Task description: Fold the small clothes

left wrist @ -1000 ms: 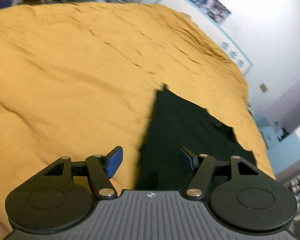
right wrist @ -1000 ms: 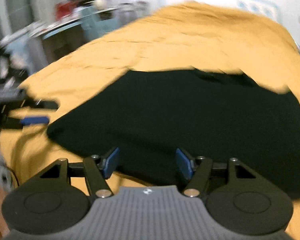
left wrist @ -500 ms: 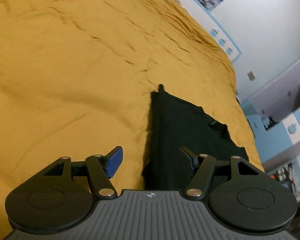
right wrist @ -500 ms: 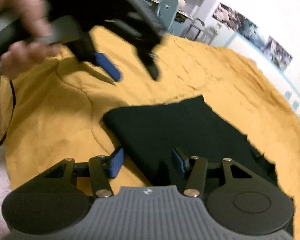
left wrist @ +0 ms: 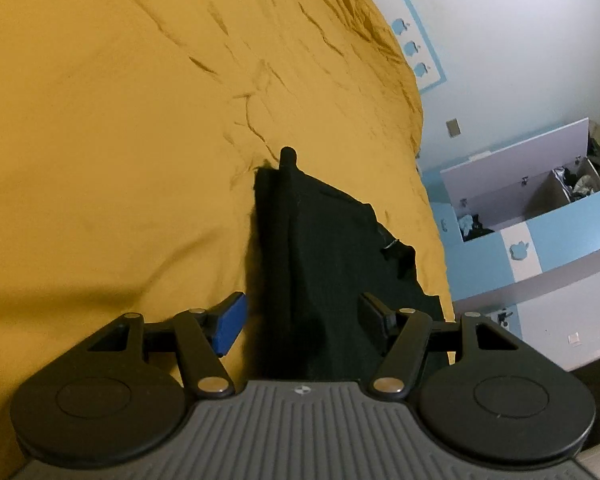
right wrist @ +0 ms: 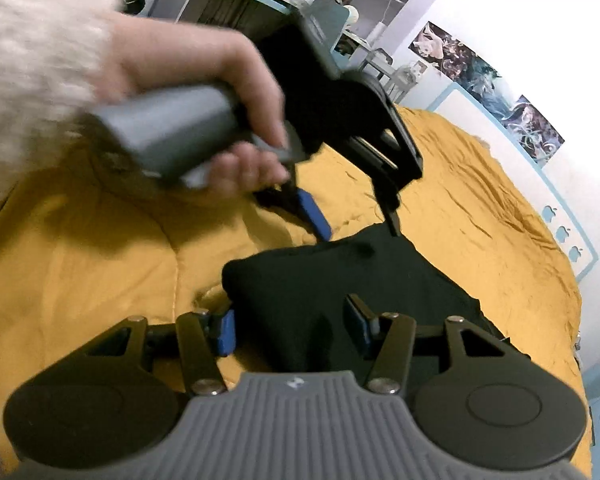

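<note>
Both jaws spread, empty, over black garment (right wrist: 340, 280) on yellow bedspread (left wrist: 120, 120); open drawers (left wrist: 540, 216) beside.

Left wrist view: low and close over the black garment (left wrist: 320, 248), facing along it toward the far wall. Right wrist view: close above the same garment, facing across the yellow bedspread (right wrist: 480, 208). Shared: garment, bedspread.

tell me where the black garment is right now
The black garment lies on the yellow bedspread, low and centre in both wrist views, between the open fingers of the right hand-held gripper, with the left hand-held gripper at its far edge.
</note>
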`<state>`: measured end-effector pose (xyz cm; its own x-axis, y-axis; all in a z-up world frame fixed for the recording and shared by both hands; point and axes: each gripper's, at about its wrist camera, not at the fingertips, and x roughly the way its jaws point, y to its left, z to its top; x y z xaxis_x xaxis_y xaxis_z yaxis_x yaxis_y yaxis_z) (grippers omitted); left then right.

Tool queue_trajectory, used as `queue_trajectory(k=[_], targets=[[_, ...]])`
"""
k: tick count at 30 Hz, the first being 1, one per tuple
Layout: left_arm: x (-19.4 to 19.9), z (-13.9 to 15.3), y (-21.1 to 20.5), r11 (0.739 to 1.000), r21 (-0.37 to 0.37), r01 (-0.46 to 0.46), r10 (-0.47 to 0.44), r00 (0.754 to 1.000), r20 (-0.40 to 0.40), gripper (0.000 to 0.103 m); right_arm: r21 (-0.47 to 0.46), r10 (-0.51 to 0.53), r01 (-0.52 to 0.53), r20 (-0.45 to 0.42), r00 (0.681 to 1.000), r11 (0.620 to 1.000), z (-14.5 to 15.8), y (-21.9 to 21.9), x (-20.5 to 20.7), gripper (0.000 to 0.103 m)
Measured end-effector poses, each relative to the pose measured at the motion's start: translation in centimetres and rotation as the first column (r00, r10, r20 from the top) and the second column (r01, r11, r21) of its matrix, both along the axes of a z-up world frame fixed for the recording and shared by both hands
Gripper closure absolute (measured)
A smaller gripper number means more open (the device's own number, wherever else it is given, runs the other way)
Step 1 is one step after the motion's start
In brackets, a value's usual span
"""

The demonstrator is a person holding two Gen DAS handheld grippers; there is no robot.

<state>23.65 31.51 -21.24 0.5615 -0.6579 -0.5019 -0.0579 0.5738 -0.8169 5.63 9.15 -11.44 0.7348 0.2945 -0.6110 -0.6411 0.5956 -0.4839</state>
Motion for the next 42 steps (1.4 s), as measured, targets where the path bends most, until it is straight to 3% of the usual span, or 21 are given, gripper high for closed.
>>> queue_trajectory(k=[6,13,16,17,18,20,22,23,26,30,35,38,42], targets=[[4.6,-1.7,-1.0,0.999,-0.017,0.048,-0.049,0.998,-0.049,0.029,0.033,-0.018,0.019,-0.048,0.999,0.999,0.0,0.0,1.3,0.049],[8.1,-3.9,-0.5,0.983,-0.181,0.016,-0.038,0.993,-0.115,0.029,0.036,-0.018,0.019,-0.028,0.999,0.999,-0.3,0.4,1.7,0.047],[8.3,-4.3,-0.4,0.977,-0.211,0.001,-0.028,0.991,-0.128,0.029,0.037,-0.012,0.012,-0.012,1.0,0.999,-0.4,0.6,1.6,0.048],[8.2,-4.3,-0.5,0.979,-0.202,0.005,-0.03,0.992,-0.12,0.033,0.039,-0.005,0.006,-0.009,1.0,0.999,-0.5,0.6,1.5,0.05],[8.0,-4.1,-0.8,0.984,-0.174,0.024,-0.042,0.994,-0.103,0.048,0.042,0.0,0.001,-0.012,1.0,0.999,-0.5,0.6,1.5,0.052],[7.8,-4.0,-1.1,0.992,-0.112,0.051,-0.06,0.995,-0.083,0.067,0.05,0.006,-0.004,-0.025,1.0,0.999,-0.7,0.7,1.3,0.061],[7.6,-4.1,-0.8,0.991,-0.129,0.046,-0.057,0.995,-0.085,0.075,0.054,0.013,-0.011,-0.036,0.999,0.998,-0.7,0.8,1.5,0.067],[7.4,-4.3,-0.7,0.988,-0.151,0.03,-0.045,0.994,-0.096,0.079,0.058,0.013,-0.011,-0.042,0.999,0.998,-0.7,0.8,1.4,0.075],[7.0,-4.2,-0.4,0.983,-0.184,0.008,-0.027,0.995,-0.1,0.083,0.072,0.003,-0.001,-0.039,0.999,0.997,-0.6,0.6,1.3,0.09],[6.6,-3.1,-0.5,0.975,-0.218,-0.029,0.01,0.996,-0.087,0.086,0.137,-0.021,0.03,-0.063,0.998,0.99,0.2,-0.8,1.3,0.098],[5.9,-0.6,-1.7,0.988,-0.12,-0.092,0.082,0.993,-0.087,0.087,0.232,-0.069,0.089,-0.092,0.993,0.969,2.5,-3.3,1.8,0.101],[6.0,1.1,-2.5,0.99,-0.119,-0.079,0.072,0.995,-0.063,0.087,0.289,-0.112,0.14,-0.11,0.988,0.947,4.1,-5.5,2.3,0.102],[6.2,4.4,-4.8,0.996,-0.054,-0.069,0.067,0.997,-0.041,0.087,0.357,-0.161,0.195,-0.125,0.979,0.914,5.9,-9.0,2.4,0.103]])
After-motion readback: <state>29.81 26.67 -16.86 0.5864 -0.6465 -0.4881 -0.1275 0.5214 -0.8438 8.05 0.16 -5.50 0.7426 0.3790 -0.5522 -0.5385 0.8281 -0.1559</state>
